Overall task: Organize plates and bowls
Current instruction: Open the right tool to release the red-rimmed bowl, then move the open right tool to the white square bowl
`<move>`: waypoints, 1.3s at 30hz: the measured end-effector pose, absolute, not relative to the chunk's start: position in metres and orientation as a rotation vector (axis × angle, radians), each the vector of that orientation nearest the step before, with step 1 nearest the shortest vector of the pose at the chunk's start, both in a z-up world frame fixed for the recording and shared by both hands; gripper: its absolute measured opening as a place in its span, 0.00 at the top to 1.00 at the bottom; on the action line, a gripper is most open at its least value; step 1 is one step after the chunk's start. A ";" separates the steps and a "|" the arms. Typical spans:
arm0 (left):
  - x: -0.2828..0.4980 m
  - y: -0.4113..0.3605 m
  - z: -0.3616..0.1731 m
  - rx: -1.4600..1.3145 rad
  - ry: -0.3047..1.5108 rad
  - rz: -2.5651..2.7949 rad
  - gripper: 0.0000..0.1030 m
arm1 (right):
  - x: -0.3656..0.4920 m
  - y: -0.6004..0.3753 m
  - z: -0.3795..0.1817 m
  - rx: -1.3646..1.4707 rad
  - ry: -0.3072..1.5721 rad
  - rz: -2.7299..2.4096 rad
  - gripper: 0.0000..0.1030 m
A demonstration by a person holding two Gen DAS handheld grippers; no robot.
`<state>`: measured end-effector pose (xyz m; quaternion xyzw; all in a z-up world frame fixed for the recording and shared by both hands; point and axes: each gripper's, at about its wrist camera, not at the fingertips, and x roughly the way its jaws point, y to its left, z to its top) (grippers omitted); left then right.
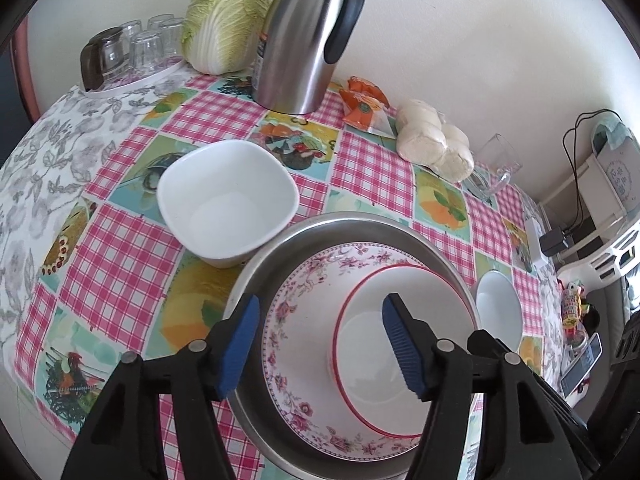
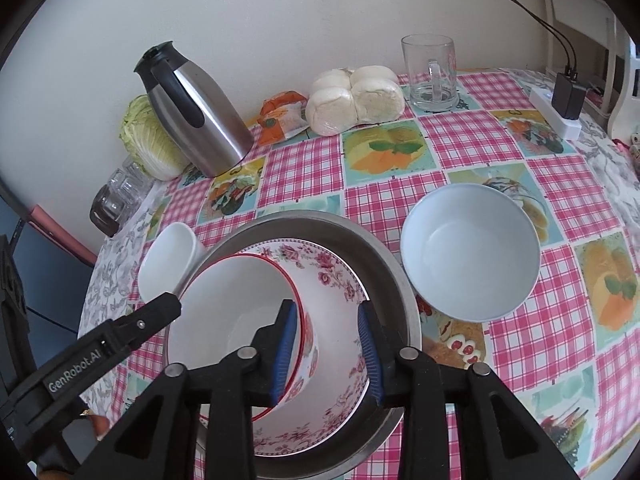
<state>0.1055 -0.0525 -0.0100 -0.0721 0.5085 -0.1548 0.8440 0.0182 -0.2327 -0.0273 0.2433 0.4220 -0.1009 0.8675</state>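
Observation:
A metal basin (image 1: 256, 264) (image 2: 384, 264) sits on the checked tablecloth and holds a floral bowl (image 1: 296, 300) (image 2: 336, 280). A red-rimmed white bowl (image 1: 368, 344) (image 2: 232, 300) is nested in the floral one. My left gripper (image 1: 320, 308) hangs open over this stack, pads touching nothing; one of its fingers (image 2: 160, 312) shows in the right wrist view. My right gripper (image 2: 328, 312) is open, and the red-rimmed bowl's wall stands between its fingers, close to the left pad. A square white bowl (image 1: 228, 200) (image 2: 168, 264) stands left of the basin and a pale blue round bowl (image 2: 468, 252) (image 1: 498, 308) stands right of it.
Along the wall stand a steel thermos (image 1: 304, 36) (image 2: 200, 116), a cabbage (image 1: 228, 20), upturned glasses on a tray (image 1: 132, 52), an orange packet (image 2: 280, 116), wrapped buns (image 2: 356, 96) and a glass mug (image 2: 432, 72). A power strip (image 2: 560, 112) lies at the far right.

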 end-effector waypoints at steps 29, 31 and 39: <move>0.108 -0.034 -0.017 -0.070 1.043 -0.137 0.00 | 0.014 -0.244 -0.030 0.513 0.866 -0.280 0.00; 0.108 -0.034 -0.016 -0.068 1.042 -0.135 0.00 | 0.014 -0.244 -0.030 0.514 0.867 -0.279 0.00; 0.109 -0.030 -0.015 -0.074 1.036 -0.133 0.00 | 0.014 -0.244 -0.031 0.506 0.871 -0.281 0.00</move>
